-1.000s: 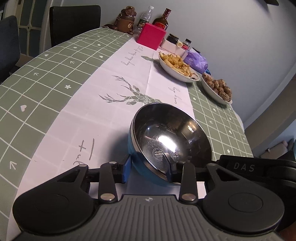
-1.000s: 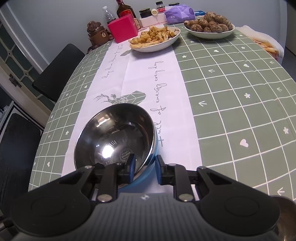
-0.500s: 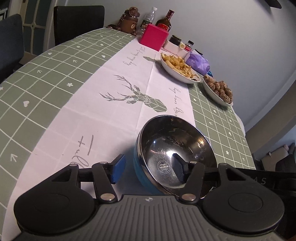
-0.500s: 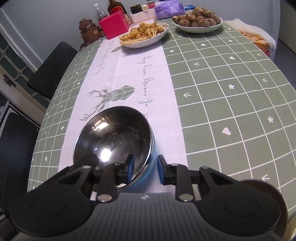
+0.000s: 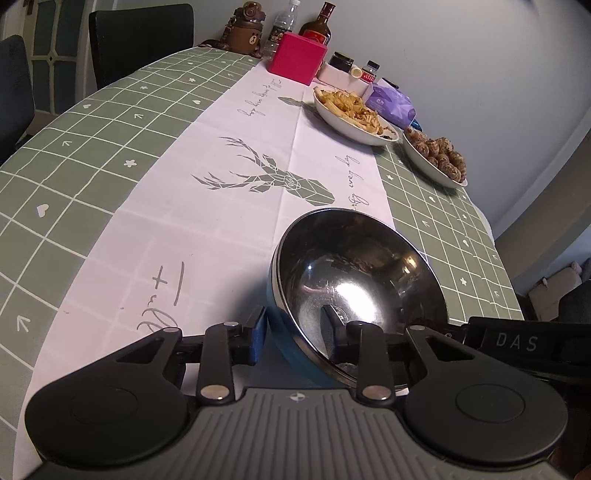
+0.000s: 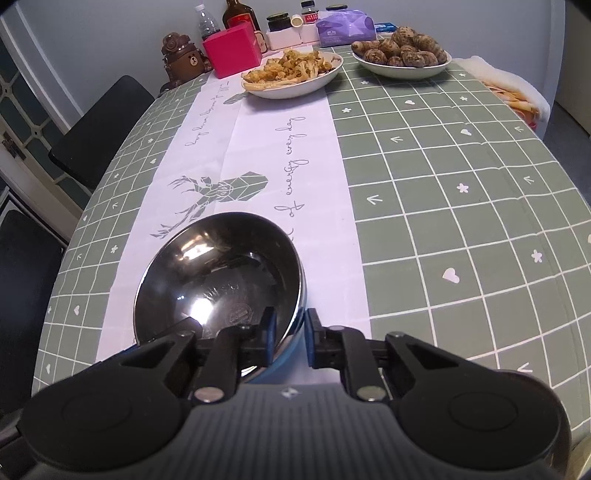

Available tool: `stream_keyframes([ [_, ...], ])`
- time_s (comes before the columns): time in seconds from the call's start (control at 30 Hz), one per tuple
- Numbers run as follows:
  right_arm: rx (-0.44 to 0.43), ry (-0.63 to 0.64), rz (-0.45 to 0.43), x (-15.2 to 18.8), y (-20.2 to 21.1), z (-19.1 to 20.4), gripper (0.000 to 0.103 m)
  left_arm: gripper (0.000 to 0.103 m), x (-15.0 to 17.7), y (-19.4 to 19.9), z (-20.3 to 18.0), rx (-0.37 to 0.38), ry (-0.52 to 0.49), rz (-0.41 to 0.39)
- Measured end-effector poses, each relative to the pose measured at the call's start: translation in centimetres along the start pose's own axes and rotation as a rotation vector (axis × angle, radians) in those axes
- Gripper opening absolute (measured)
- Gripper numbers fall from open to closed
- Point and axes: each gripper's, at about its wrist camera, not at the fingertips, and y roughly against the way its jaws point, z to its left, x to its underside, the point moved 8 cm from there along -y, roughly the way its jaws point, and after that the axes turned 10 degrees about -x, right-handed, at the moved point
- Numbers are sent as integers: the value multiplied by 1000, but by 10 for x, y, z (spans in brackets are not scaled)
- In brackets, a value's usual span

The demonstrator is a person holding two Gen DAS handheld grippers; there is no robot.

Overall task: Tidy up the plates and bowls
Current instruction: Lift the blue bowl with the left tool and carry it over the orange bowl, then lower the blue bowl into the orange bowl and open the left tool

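A steel bowl with a blue outside (image 5: pixel 354 280) is tilted just above the white table runner. My left gripper (image 5: pixel 293 330) straddles its near left rim, one finger inside and one outside, with the outer pad a little off the wall. My right gripper (image 6: pixel 290 338) is shut on the same bowl (image 6: pixel 221 280), pinching its right rim. A white plate of fried food (image 5: pixel 351 114) and a white plate of brown balls (image 5: pixel 436 158) stand at the far end of the table; both plates also show in the right wrist view, the fried food (image 6: pixel 291 74) and the balls (image 6: pixel 402 55).
A pink box (image 5: pixel 297 57), bottles, jars, a bear-shaped flask (image 5: pixel 243 26) and a purple packet (image 5: pixel 391 103) crowd the far end. Dark chairs (image 6: pixel 99 129) stand along the left side. A towel with food (image 6: pixel 513 96) lies at the right table edge.
The left gripper had opened wide half a second ago and has narrowed again around the bowl's rim. The bowl has tilted and both views have shifted slightly. The right gripper keeps its pinch.
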Motion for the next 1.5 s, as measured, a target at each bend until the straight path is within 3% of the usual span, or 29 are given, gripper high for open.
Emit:
stream_keyframes([
  [0.47, -137, -95, -68, 7, 57, 4, 14, 30, -4, 54, -16, -32, -102, -27],
  [0.93, -168, -76, -247, 27, 170, -29, 12, 29, 26, 134, -81, 73, -221, -133],
  [1.1, -134, -40, -275, 40, 197, -47, 11, 30, 51, 142, -100, 135, -249, -89],
  [1.27, -124, -57, -262, 52, 198, -69, 10, 30, 76, 138, -112, 134, -292, -51],
  [1.5, -126, -79, -220, 54, 189, -87, 9, 30, 83, 127, -115, 134, -310, 15],
])
